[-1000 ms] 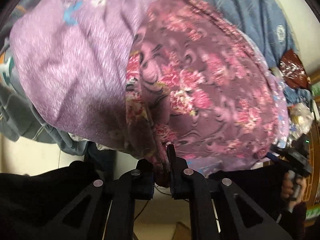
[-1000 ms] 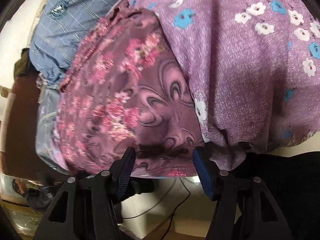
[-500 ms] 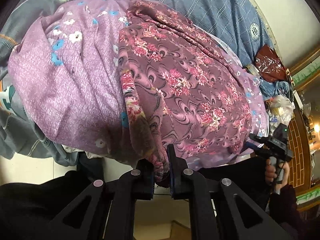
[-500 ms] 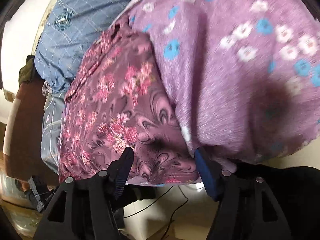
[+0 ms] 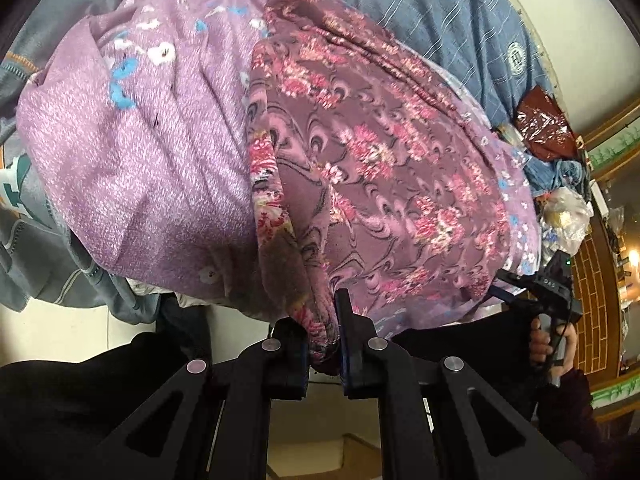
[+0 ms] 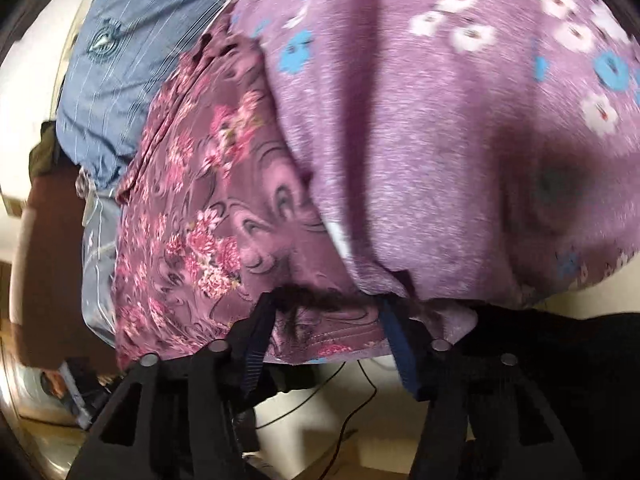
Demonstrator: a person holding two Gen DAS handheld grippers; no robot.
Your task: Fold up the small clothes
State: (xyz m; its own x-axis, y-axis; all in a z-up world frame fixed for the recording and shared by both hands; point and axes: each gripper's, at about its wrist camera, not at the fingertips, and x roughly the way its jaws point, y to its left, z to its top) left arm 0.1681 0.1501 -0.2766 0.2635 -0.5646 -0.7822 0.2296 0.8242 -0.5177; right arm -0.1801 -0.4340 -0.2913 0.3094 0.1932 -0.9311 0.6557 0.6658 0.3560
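Note:
A dark purple garment with pink flowers (image 5: pixel 384 176) lies on a lilac cloth with blue and white flowers (image 5: pixel 144 152). My left gripper (image 5: pixel 320 320) is shut on the garment's bunched near edge. The right gripper shows at the far right of the left wrist view (image 5: pixel 536 288), at the garment's other near corner. In the right wrist view the same garment (image 6: pixel 200 216) and the lilac cloth (image 6: pixel 460 120) fill the frame. My right gripper (image 6: pixel 326 312) is open, its blue-padded fingers (image 6: pixel 256 344) wide apart around the garment's hem.
A blue striped shirt with a round badge (image 5: pixel 460 20) lies behind the garments. Grey clothes (image 5: pixel 36 240) hang at the left. A brown bag (image 5: pixel 540 128) and a clear plastic bag (image 5: pixel 568 216) sit at the far right. Pale floor with a black cable (image 6: pixel 352 420) lies below.
The left gripper keeps its hold on the hem while the view shifts slightly. The right gripper has moved closer onto the hem, its fingers still apart.

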